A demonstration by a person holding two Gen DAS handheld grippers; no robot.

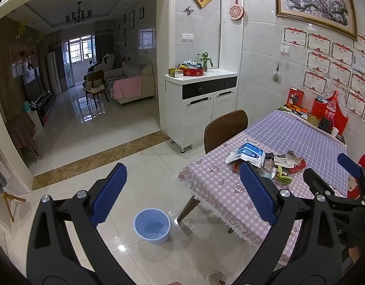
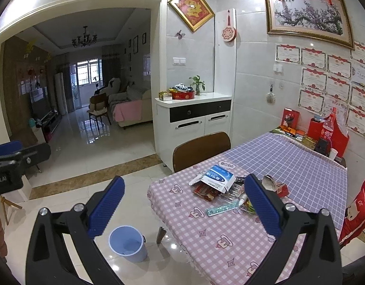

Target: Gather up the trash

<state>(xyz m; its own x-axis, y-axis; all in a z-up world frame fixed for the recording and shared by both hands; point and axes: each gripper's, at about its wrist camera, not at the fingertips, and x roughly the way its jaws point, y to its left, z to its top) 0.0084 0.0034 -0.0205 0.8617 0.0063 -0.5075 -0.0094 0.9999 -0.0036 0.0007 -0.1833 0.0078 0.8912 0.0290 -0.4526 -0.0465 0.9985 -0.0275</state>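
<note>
1. Trash (image 2: 226, 190) sits heaped on the table (image 2: 206, 235), on the pink checked part of the cloth near the seam with the purple checked part; I pick out a blue-and-white carton (image 2: 217, 178), a teal tube (image 2: 219, 208), red wrappers (image 2: 205, 193) and crumpled paper (image 2: 269, 181).
2. My left tool (image 1: 182, 196) is spread wide with nothing between its blue pads (image 1: 108, 196); it hangs off the table's corner, above the floor.
3. My right tool (image 2: 184, 207) is likewise spread wide and empty, held over the table's near edge, its right pad just in front of the heap.
4. Blue bucket (image 2: 127, 243) stands upright on the white floor tiles (image 2: 125, 166) beside the table's near corner, by a table leg.
5. Brown chair (image 2: 201, 149) is pushed against the table's far side, behind the heap.
6. Red boxes and a cola bottle (image 2: 327, 128) stand at the table's far end against the wall.
</note>
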